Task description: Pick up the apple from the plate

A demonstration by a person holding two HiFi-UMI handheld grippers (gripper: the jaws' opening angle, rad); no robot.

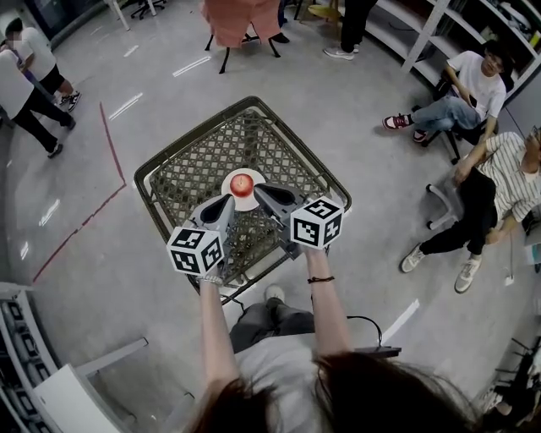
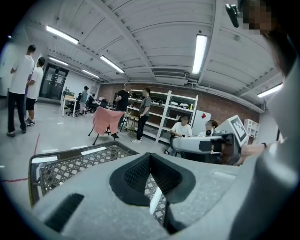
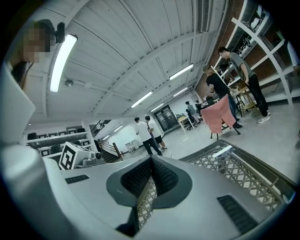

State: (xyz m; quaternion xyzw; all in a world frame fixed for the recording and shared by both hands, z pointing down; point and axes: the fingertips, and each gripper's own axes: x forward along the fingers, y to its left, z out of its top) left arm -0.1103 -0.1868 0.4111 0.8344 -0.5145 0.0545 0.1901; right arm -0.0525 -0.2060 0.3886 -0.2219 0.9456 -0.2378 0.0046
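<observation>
A red apple (image 1: 242, 183) lies on a small white plate (image 1: 226, 189) in the middle of a dark wire-mesh table (image 1: 182, 169). My left gripper (image 1: 228, 200) hovers just in front of the plate on its left side, its tip close to the rim. My right gripper (image 1: 259, 189) hovers at the plate's right edge, next to the apple. Both point away from me, nearly level. In the left gripper view the left gripper (image 2: 150, 155) has its jaws together with nothing between them. The right gripper (image 3: 151, 159) looks the same in its own view. Neither gripper view shows the apple.
The table's raised rim (image 1: 144, 182) runs round the mesh. Two people sit on chairs at the right (image 1: 473, 84). Others stand at the far left (image 1: 30, 80). A chair draped in pink cloth (image 1: 237, 21) stands beyond the table. Red tape (image 1: 110, 139) marks the floor.
</observation>
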